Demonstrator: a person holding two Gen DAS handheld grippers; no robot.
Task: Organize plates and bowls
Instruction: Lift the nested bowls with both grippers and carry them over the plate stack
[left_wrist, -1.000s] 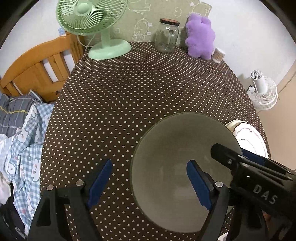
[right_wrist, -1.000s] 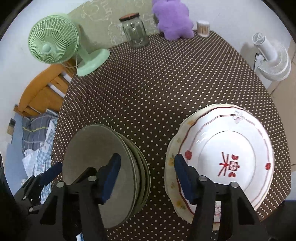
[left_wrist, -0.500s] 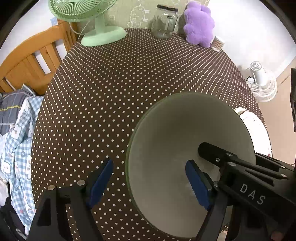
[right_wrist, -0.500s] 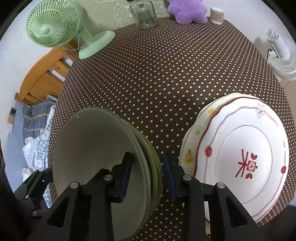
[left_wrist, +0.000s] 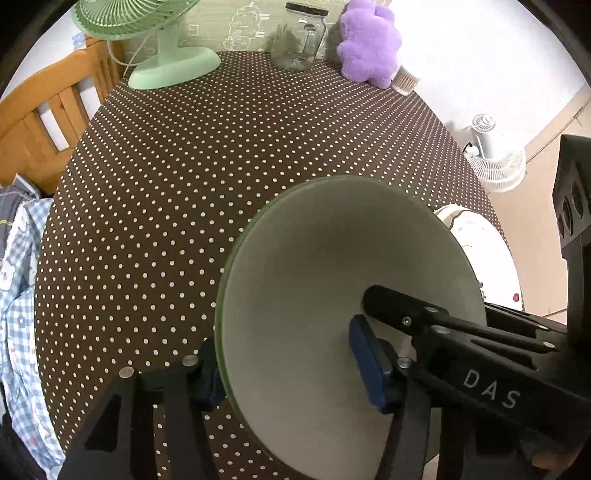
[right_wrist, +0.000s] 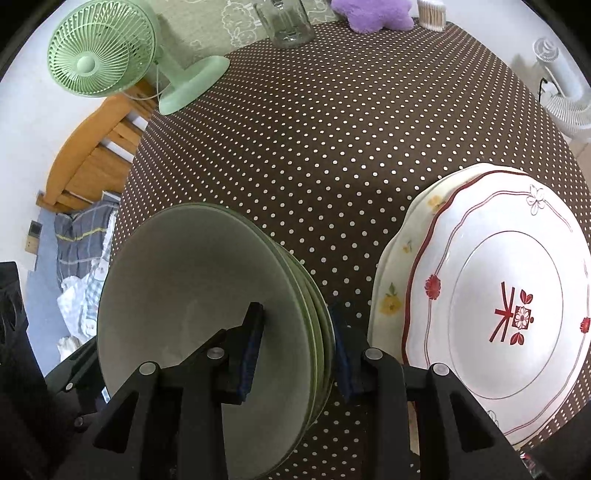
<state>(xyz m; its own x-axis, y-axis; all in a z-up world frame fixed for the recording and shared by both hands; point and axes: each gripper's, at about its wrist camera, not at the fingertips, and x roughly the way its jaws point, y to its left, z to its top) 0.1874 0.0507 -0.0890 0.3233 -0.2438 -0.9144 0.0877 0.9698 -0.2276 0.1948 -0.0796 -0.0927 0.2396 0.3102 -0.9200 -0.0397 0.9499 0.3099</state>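
Note:
A stack of several green bowls (left_wrist: 332, 266) stands on the dotted tablecloth near the front edge. My left gripper (left_wrist: 291, 373) straddles the stack's near-left wall. One blue pad is outside the rim and the other hangs inside the top bowl. Its jaws are closing and the inner pad is still clear of the wall. My right gripper (right_wrist: 297, 354) is shut on the right rim of the green bowls (right_wrist: 207, 295), one pad inside and one outside. Its black finger (left_wrist: 424, 321) also shows inside the bowl. A stack of white patterned plates (right_wrist: 498, 314) lies just right of the bowls.
At the table's far end stand a green desk fan (right_wrist: 96, 62), a glass jar (left_wrist: 299, 40), a purple plush toy (left_wrist: 369, 48) and a cotton-swab tub (left_wrist: 404, 79). A wooden chair (left_wrist: 40, 118) and piled clothes (left_wrist: 18, 266) are left of the table. A white floor fan (left_wrist: 491, 158) is on the right.
My right gripper moved left from the gap beside the plates and closed on the bowls' right rim. The left jaws narrowed around the near-left wall. Both views tipped further down.

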